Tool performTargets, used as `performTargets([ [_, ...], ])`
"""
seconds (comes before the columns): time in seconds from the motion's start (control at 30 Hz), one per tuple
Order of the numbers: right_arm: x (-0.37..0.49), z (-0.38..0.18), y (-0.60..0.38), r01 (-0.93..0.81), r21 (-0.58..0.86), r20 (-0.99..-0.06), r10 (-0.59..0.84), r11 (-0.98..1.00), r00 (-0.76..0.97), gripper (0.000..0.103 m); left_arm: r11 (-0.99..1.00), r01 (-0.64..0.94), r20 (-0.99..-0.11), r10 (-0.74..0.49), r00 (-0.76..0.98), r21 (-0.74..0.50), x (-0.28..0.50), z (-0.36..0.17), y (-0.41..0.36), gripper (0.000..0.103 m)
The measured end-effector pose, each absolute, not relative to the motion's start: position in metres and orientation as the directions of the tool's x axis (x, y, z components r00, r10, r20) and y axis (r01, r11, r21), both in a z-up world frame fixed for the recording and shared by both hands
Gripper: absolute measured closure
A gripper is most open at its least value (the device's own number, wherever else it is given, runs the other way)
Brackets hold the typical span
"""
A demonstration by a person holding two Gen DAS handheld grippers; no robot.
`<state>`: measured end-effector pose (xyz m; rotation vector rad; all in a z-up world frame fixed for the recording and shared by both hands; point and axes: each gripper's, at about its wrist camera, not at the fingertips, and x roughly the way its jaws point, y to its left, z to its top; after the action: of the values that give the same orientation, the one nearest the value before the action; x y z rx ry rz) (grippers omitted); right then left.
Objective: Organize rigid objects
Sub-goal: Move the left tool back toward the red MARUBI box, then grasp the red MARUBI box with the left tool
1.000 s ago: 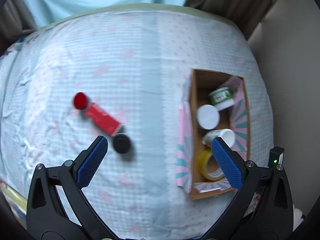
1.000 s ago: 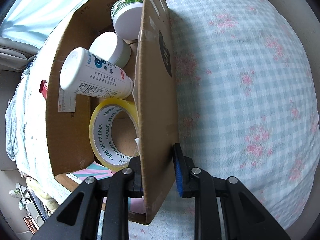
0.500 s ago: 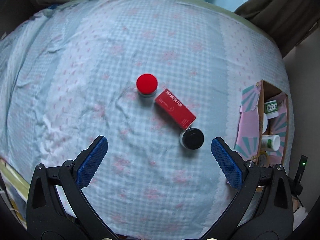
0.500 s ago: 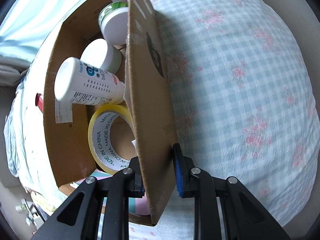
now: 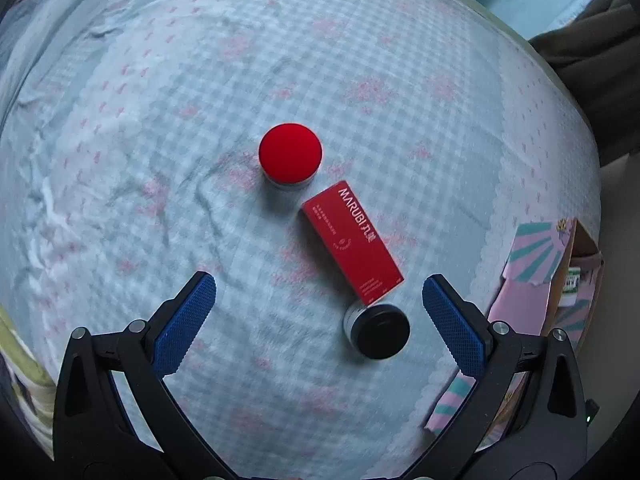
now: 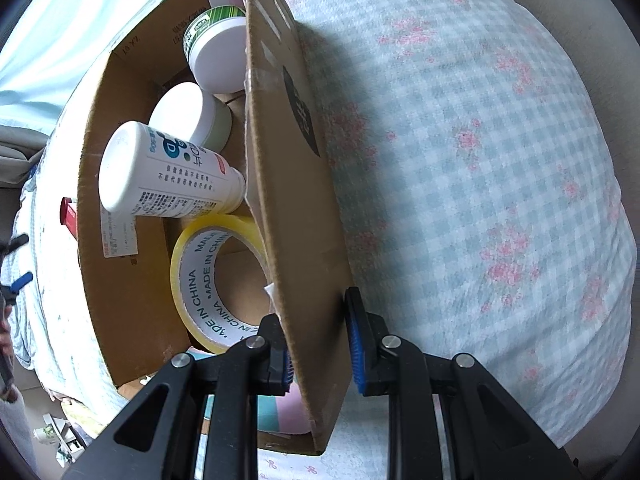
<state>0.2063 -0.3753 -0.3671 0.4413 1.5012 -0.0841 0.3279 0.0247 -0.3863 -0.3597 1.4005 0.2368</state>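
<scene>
Right tongs (image 6: 318, 338) were clamped on the near wall of the cardboard box (image 6: 288, 184), one pad inside, one outside, steadying it on the bed (image 6: 480, 160). Just beyond the inner pad lay the yellow tape roll (image 6: 192, 276); past it a white bottle (image 6: 160, 172) on its side, then two white-lidded jars (image 6: 188, 114), the far one with a green label (image 6: 216, 54).

Left tongs (image 5: 318, 312) were wide apart, empty, pointing down at the bed (image 5: 160, 80). Three items were not yet boxed:
- black-lidded jar (image 5: 380, 332): between the pads, nearer the right-hand one, no contact visible
- red carton (image 5: 352, 242): just beyond the pads, lying diagonally, its near end touching or overlapping the black jar
- red-lidded jar (image 5: 290, 156): further out, beside the carton's far end

The box sat off to the right of the left tongs, only its patterned flap (image 5: 524, 280) and edge showing.

Step in hand, as I read it: approach for the next pick, black jar the likely target.

Next move would call for centring the jar between the pads, lowering until they flank the lid, then closing. Watch the carton end: a sloppy close could nudge or pinch it. The soft bedding may let the jar tip.
</scene>
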Motion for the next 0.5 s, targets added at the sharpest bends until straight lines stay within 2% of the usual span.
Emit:
performTargets([
  [0.37, 0.222, -0.372, -0.355, 0.281, 0.216, -0.976, 0.214, 0.935, 0.039, 0.082, 0.810, -0.582, -0.997, -0.038, 0.072, -0.073, 0.363, -0.452, 0.015, 0.000],
  [0.5, 0.230, -0.375, -0.359, 0.272, 0.211, -0.977, 0.211, 0.939, 0.032, 0.082, 0.782, -0.622, -0.999, -0.027, 0.044, -0.049, 0.369, -0.470, 0.011, 0.009],
])
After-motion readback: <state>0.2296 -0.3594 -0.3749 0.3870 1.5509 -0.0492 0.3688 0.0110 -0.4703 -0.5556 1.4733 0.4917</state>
